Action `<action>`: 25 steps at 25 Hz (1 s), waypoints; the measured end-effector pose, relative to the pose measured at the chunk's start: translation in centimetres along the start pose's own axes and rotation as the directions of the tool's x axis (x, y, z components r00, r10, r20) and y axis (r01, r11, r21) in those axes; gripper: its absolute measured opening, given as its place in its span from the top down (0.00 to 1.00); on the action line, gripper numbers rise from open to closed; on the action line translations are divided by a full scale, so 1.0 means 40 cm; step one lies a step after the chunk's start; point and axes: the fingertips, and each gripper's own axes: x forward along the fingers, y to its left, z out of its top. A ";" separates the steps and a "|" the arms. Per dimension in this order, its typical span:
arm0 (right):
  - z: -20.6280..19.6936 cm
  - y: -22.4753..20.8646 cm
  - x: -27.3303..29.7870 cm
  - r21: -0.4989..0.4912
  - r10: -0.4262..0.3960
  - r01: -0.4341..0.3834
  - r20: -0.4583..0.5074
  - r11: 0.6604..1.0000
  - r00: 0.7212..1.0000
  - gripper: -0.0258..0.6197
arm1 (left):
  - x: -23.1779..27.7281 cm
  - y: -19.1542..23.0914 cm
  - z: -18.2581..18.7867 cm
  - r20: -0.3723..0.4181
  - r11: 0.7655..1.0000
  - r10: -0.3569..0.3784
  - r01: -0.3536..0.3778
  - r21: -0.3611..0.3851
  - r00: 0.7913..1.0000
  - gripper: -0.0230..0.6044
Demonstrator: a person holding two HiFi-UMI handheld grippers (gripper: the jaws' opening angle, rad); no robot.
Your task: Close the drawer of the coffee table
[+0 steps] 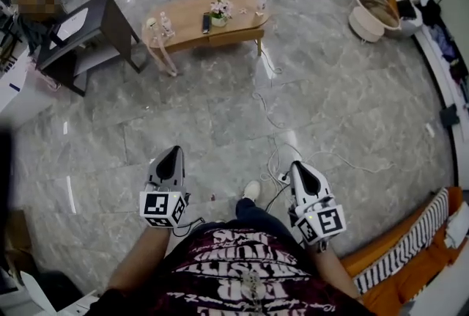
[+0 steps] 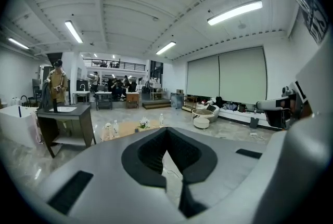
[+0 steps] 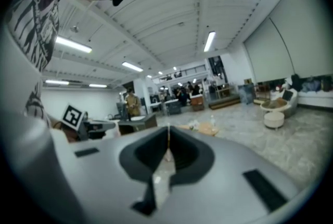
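Grippers clenched and empty, coffee table far across the room

Both grippers sit low at the near edge of the head view, well apart from the coffee table (image 1: 220,27), which stands at the far side of the grey marble floor (image 1: 352,102). The left gripper (image 1: 174,151) has its jaws pressed together with nothing between them, and the right gripper (image 1: 299,166) is the same: in each gripper's own view the dark pads meet along a thin seam.

The table's drawer cannot be made out from here. The table is too small and too far off to show whether it is pulled out or pushed in. On the tabletop stand two small bottles (image 1: 261,1), a flower pot (image 1: 218,14) and a dark flat thing too small to name.

The right gripper view is blurred, so the table there is only a pale smear. White cables (image 1: 275,116) trail over the floor between the person and the table. A dark side table (image 1: 80,36) stands to the table's left, and an orange sofa (image 1: 410,270) is cut off by the lens edge
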 end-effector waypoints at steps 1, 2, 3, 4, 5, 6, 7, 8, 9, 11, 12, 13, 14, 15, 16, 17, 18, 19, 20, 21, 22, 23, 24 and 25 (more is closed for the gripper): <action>0.011 -0.019 0.013 -0.004 0.007 -0.007 0.008 1.000 1.000 0.91 | 0.025 -0.006 0.022 0.014 1.000 0.004 -0.004 0.006 1.000 0.93; 0.020 -0.035 0.024 -0.012 0.019 -0.019 0.011 1.000 1.000 0.91 | 0.043 -0.016 0.040 0.028 1.000 0.008 -0.009 0.008 1.000 0.93; 0.029 -0.048 0.035 -0.024 0.032 -0.032 0.013 0.999 0.999 0.91 | 0.056 -0.026 0.057 0.044 1.000 0.013 -0.013 0.008 0.999 0.93; 0.039 -0.062 0.049 -0.040 0.045 -0.044 0.015 0.998 0.999 0.91 | 0.068 -0.036 0.074 0.065 1.000 0.018 -0.018 0.004 0.998 0.93; 0.050 -0.075 0.065 -0.055 0.056 -0.055 0.017 0.997 0.998 0.91 | 0.079 -0.044 0.091 0.089 1.000 0.023 -0.023 0.000 0.996 0.93; 0.059 -0.087 0.084 -0.066 0.064 -0.062 0.017 0.996 0.998 0.91 | 0.090 -0.049 0.108 0.113 1.000 0.029 -0.028 -0.004 0.993 0.93; 0.066 -0.096 0.102 -0.072 0.071 -0.069 0.016 0.995 0.997 0.91 | 0.098 -0.052 0.122 0.130 0.999 0.034 -0.034 -0.004 0.991 0.93; 0.072 -0.100 0.116 -0.074 0.079 -0.078 0.013 0.994 0.997 0.91 | 0.102 -0.054 0.133 0.141 0.999 0.039 -0.039 -0.001 0.989 0.93; 0.076 -0.099 0.127 -0.079 0.092 -0.091 0.009 0.993 0.996 0.91 | 0.104 -0.054 0.142 0.149 0.999 0.041 -0.042 0.003 0.988 0.93; 0.083 -0.089 0.142 -0.114 0.125 -0.125 -0.001 0.986 0.992 0.91 | 0.105 -0.051 0.157 0.164 0.999 0.046 -0.048 0.009 0.985 0.93; 0.084 -0.084 0.151 -0.136 0.141 -0.141 -0.006 0.981 0.990 0.91 | 0.108 -0.046 0.160 0.169 0.998 0.054 -0.056 0.008 0.984 0.93; 0.083 -0.080 0.161 -0.149 0.153 -0.154 -0.013 0.977 0.988 0.91 | 0.112 -0.038 0.160 0.170 0.998 0.065 -0.066 0.002 0.983 0.93; 0.079 -0.077 0.173 -0.155 0.162 -0.164 -0.020 0.974 0.987 0.91 | 0.116 -0.029 0.156 0.167 0.997 0.076 -0.076 -0.006 0.983 0.93; 0.073 -0.075 0.185 -0.155 0.170 -0.172 -0.028 0.973 0.985 0.91 | 0.121 -0.021 0.150 0.164 0.996 0.085 -0.084 -0.014 0.983 0.93; 0.067 -0.073 0.196 -0.154 0.176 -0.179 -0.037 0.972 0.984 0.91 | 0.125 -0.014 0.144 0.161 0.996 0.089 -0.087 -0.019 0.983 0.93; 0.060 -0.072 0.208 -0.152 0.180 -0.185 -0.048 0.971 0.983 0.91 | 0.130 -0.007 0.138 0.157 0.996 0.090 -0.088 -0.022 0.983 0.93; 0.053 -0.073 0.220 -0.149 0.180 -0.188 -0.062 0.971 0.982 0.91 | 0.137 0.001 0.134 0.153 0.996 0.090 -0.087 -0.024 0.984 0.93; 0.048 -0.074 0.234 -0.145 0.178 -0.187 -0.074 0.972 0.981 0.91 | 0.147 0.012 0.130 0.147 0.996 0.091 -0.088 -0.026 0.985 0.93; 0.046 -0.077 0.251 -0.140 0.175 -0.186 -0.084 0.973 0.981 0.91 | 0.158 0.026 0.126 0.141 0.995 0.094 -0.091 -0.030 0.986 0.93; 0.044 -0.081 0.268 -0.135 0.173 -0.184 -0.090 0.974 0.981 0.91 | 0.170 0.041 0.123 0.135 0.995 0.100 -0.097 -0.034 0.986 0.93; 0.044 -0.084 0.285 -0.132 0.171 -0.183 -0.095 0.974 0.981 0.91 | 0.183 0.055 0.120 0.130 0.994 0.106 -0.103 -0.036 0.986 0.93; 0.044 -0.087 0.302 -0.131 0.171 -0.183 -0.096 0.974 0.981 0.91 | 0.195 0.068 0.117 0.126 0.994 0.110 -0.107 -0.035 0.986 0.93; 0.045 -0.088 0.319 -0.131 0.170 -0.182 -0.097 0.975 0.981 0.91 | 0.208 0.079 0.114 0.122 0.994 0.110 -0.107 -0.032 0.986 0.93; 0.044 -0.089 0.337 -0.129 0.169 -0.181 -0.100 0.975 0.981 0.91 | 0.222 0.089 0.111 0.118 0.994 0.106 -0.103 -0.029 0.987 0.93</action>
